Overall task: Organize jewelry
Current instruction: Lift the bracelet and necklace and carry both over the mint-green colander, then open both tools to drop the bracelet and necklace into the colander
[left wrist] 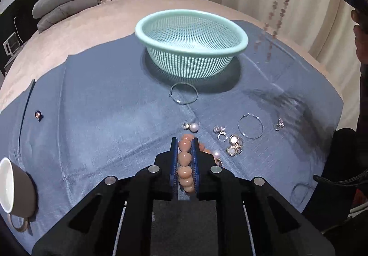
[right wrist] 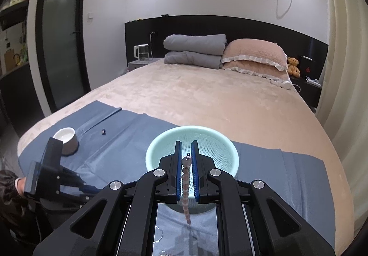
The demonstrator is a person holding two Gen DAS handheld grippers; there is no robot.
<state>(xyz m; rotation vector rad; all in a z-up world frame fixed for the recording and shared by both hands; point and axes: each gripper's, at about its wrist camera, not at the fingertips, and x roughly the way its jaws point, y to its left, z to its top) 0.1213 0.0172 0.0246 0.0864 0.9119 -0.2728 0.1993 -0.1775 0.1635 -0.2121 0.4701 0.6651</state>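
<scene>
Pink bead bracelet [left wrist: 184,164] pinched; mauve strand [right wrist: 185,187] dangling; mint basket [left wrist: 161,24] upright.

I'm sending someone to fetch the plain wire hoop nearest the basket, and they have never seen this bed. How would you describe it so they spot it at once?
On the blue cloth spread over the bed, find the mint green basket. The wire hoop lies flat on the cloth just in front of it, in the basket's shadow. Unlike the second hoop among the earrings, it lies alone, and its ends cross at a small clasp.
</scene>
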